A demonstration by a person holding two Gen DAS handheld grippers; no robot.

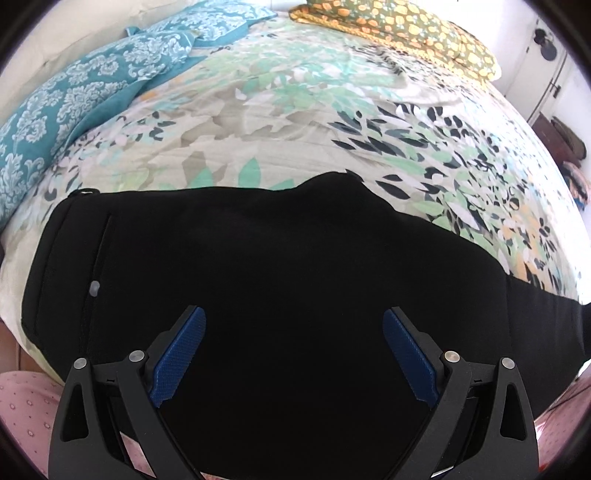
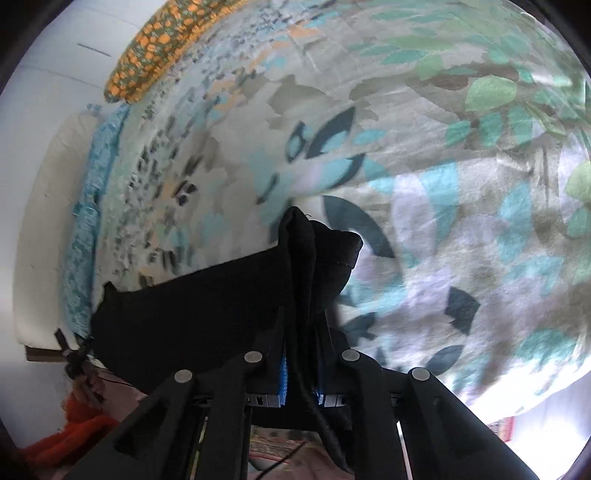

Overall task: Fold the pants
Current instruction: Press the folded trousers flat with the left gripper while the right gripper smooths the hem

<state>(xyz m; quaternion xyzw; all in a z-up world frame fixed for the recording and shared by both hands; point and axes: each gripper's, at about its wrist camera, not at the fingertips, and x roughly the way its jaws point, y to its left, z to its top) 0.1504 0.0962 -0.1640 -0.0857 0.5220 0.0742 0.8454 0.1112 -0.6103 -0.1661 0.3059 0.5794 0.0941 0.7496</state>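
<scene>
Right hand-held gripper point(image 2: 300, 328) pinches pants point(image 2: 207, 314) over bedspread point(image 2: 461, 147).

A bed point(image 1: 295, 110) carries everything, covered by a pale bedspread point(image 1: 424, 155) printed with green, teal and dark leaves. Black pants point(image 1: 258, 258) lie spread flat along its near edge, reaching almost from the left edge to the right. At the far left corner lie teal pillows point(image 1: 92, 96) with a white damask pattern, overlapping each other. At the far right corner lies an olive pillow point(image 1: 399, 29) with orange flowers, well apart from the pants.
</scene>
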